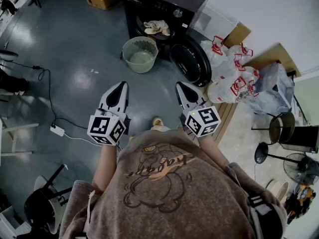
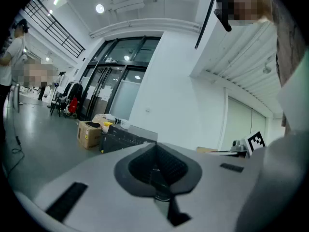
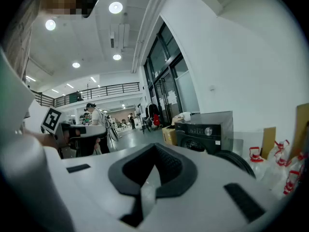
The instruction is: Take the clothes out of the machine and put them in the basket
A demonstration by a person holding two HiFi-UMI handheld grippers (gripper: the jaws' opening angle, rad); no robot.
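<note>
Step in hand, judged from the layout: approach, with unloading not yet begun.

The floor (image 1: 75, 44) is smooth, glossy grey. The machine (image 1: 164, 4) is a black, box-shaped front loader. Its round door (image 1: 192, 61) hangs open to the right. The basket (image 1: 144, 67), a round, pale-green slatted tub, stands just beside the opening. The clothes (image 1: 157, 27), a soft, crumpled cream bundle, lie in the drum mouth.

The left gripper (image 1: 121, 85) and right gripper (image 1: 179, 85) are near the body, well apart from the machine. Both have their jaws closed on nothing.

Next move: advance to the drum, open the jaws and pinch a fold of cloth.
</note>
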